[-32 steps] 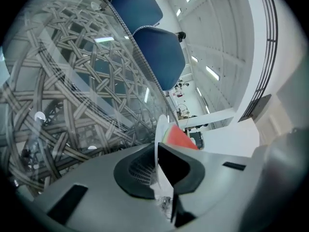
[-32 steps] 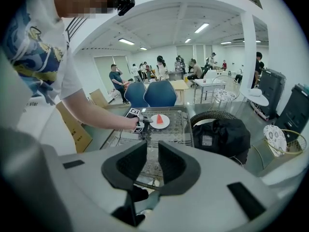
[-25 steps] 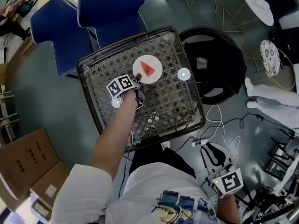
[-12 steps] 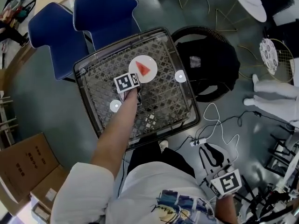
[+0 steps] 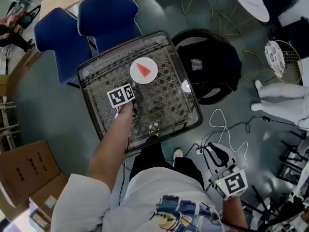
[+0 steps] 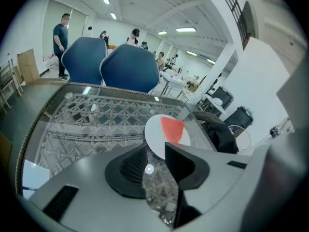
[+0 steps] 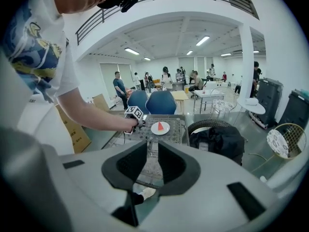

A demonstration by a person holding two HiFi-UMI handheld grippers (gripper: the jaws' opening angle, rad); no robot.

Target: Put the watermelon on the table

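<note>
A red watermelon slice (image 5: 143,69) lies on a white plate (image 5: 150,76) on the glass-topped wicker table (image 5: 164,115). My left gripper (image 5: 124,94) hovers over the table just short of the plate, open and empty. In the left gripper view its jaws (image 6: 155,154) stand apart, with the watermelon slice (image 6: 172,128) and plate (image 6: 153,138) just beyond them. My right gripper (image 5: 231,183) hangs low at my right side, away from the table. In the right gripper view its jaws (image 7: 152,159) show a narrow gap holding nothing, and the plate (image 7: 160,127) is far off.
Two blue chairs (image 5: 106,13) stand behind the table. A black bag (image 5: 207,66) rests in a round wicker seat on the right. Cables and a power strip (image 5: 212,146) lie on the floor. Cardboard boxes (image 5: 24,173) sit at the left. A small white disc (image 5: 186,86) lies on the table's right side.
My left gripper has drawn back from the plate toward me. The watermelon slice stays on the plate. The right gripper has barely moved.
</note>
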